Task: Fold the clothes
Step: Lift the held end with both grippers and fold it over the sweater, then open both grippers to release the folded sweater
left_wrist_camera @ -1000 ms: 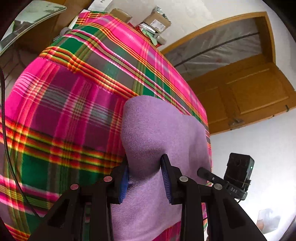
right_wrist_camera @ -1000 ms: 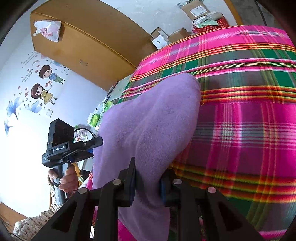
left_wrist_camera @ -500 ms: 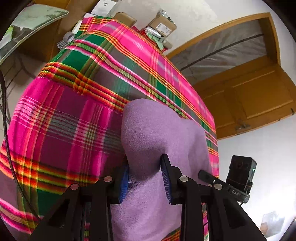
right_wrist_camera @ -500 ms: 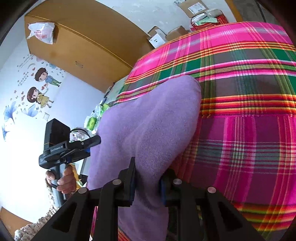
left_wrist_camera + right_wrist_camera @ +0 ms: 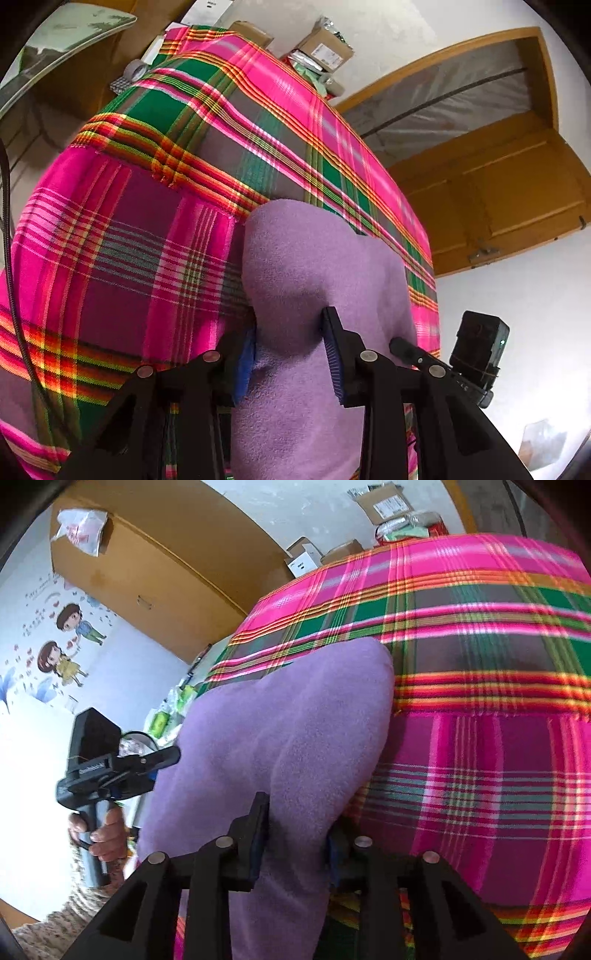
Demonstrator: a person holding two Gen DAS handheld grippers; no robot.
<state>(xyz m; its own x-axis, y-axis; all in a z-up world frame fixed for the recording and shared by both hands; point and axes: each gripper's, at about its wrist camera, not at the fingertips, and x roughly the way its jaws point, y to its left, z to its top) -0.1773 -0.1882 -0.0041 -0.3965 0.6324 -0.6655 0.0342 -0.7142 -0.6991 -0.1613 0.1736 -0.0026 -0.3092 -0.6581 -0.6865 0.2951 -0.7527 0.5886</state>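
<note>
Two handheld grippers lay a doubled lilac fleece garment [image 5: 317, 280] onto a table spread with a pink, green and orange plaid cloth [image 5: 122, 258]. The left gripper [image 5: 291, 354] has a thick fold of the fleece between its blue-padded jaws, which are easing apart; the right-hand pad is seen touching the pile, the other is half hidden by the bulge. The right gripper [image 5: 295, 834] likewise straddles a bunched corner of the same garment [image 5: 288, 738], and its jaws are opening too, with the fabric lying between them and seemingly touching both pads. The folded edge of the fleece rests forward on the plaid, well short of the far table edge where cardboard boxes [image 5: 325, 51] sit; the near part drapes down toward the holder. In the right wrist view the person's hand [image 5: 103, 834] grips the left tool's handle [image 5: 92, 849]. Whether the pads have fully let go is hard to judge here, since the fleece swells over them. To finish this step well, both corners should probably be released together and level, so that the fold stays square; the tools are then best drawn straight back along the fingers, not upward, because the pile may cling to the ribbed pads and drag the top layer askew.
</note>
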